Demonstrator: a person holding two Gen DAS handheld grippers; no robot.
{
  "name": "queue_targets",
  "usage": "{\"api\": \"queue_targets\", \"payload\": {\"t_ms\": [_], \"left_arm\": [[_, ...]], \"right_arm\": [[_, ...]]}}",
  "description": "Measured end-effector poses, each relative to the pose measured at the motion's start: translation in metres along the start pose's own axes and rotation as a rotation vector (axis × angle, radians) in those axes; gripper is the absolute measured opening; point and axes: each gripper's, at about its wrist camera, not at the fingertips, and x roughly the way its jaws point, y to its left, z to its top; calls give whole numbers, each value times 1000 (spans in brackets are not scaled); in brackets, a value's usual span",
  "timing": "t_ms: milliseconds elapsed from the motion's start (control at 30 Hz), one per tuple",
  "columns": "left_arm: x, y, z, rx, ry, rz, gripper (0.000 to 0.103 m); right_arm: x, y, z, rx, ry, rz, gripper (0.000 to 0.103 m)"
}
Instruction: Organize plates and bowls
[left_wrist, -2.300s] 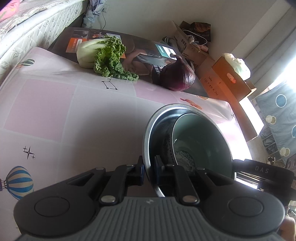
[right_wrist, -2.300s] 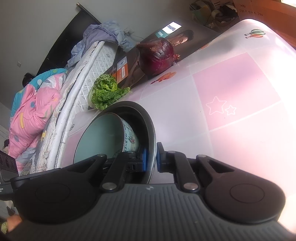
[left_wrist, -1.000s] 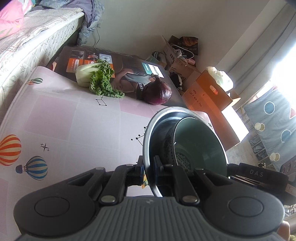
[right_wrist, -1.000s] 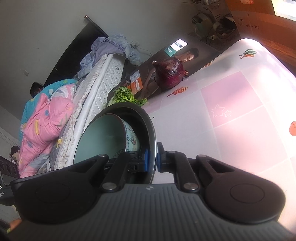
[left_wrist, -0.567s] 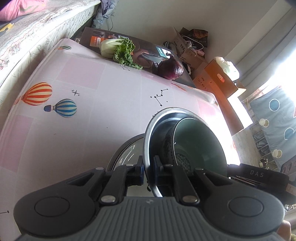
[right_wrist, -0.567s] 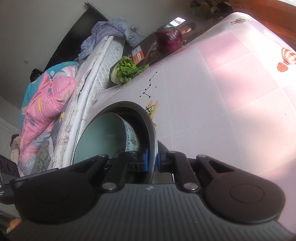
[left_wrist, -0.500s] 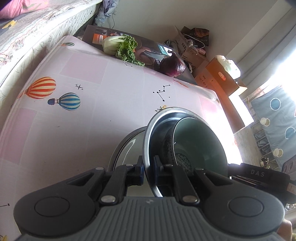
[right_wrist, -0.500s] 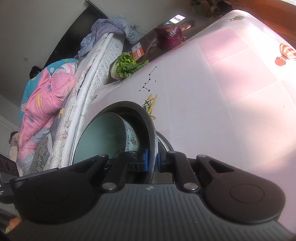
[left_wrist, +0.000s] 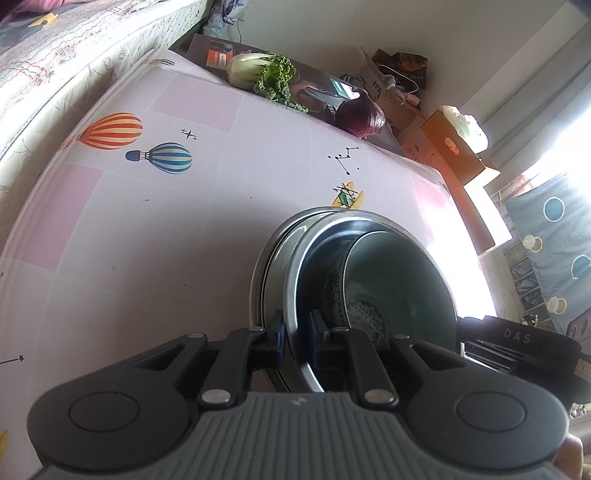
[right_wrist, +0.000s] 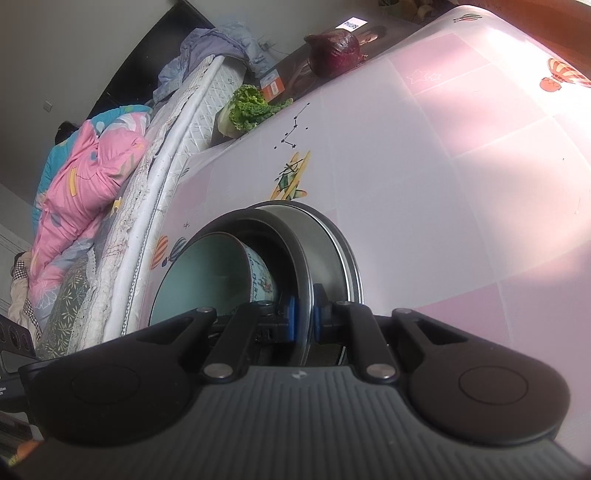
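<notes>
We have the steel bowl (left_wrist: 295, 258), with the green ceramic bowl (left_wrist: 402, 280) nested inside, lowered into a wider steel basin (left_wrist: 264, 269) on the worktop (left_wrist: 166, 229). The stack looks nearly done; what remains, we judge, is letting go. Our left gripper (left_wrist: 297, 332) and right gripper (right_wrist: 303, 317) each have their jaws clamped on opposite sides of the bowl's rim. Lettuce (left_wrist: 266, 74) and a red cabbage (left_wrist: 360, 114) lie well apart at the far edge, blocking nothing.
</notes>
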Motion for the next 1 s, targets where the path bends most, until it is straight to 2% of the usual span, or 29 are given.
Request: {"api": "queue_targets", "payload": {"t_ms": [67,167,233,267,300,333,400,500,600,733,833,933,1000], "left_arm": [[-6,0,-1,10,-20,2,16],[-17,-3,-2,38,-37,16,23],[-28,-7,-6,59,-62,58,49],[-34,-8,-8,74,-79,70,55],[-40,-9,-11,94,-97,65,65],[-49,-12,-15,121,-116,48,67],[-62,-17,-21,162,-134,48,70],[-89,-26,-38,227,-188,38,88],[-111,-37,-56,299,-254,43,103],[-128,-54,-78,381,-314,128,103],[-134,-63,-90,394,-315,158,103],[-137,-70,-98,393,-301,189,103],[-139,-74,-108,411,-327,226,103]], "right_arm": [[-4,1,-1,-16,-22,-10,11],[-16,5,-2,-44,-69,-52,20],[-26,6,-3,-59,-93,-55,25],[-31,6,-5,-62,-107,-54,26],[-38,7,-7,-69,-125,-72,38],[-44,8,-9,-82,-144,-93,55],[-61,10,-16,-119,-181,-110,67],[-88,16,-30,-165,-213,-127,73],[-121,27,-50,-224,-260,-121,88],[-163,41,-80,-295,-316,-129,102],[-188,48,-102,-331,-355,-150,102],[-204,57,-120,-379,-379,-209,102],[-211,64,-130,-432,-391,-245,102]]}}
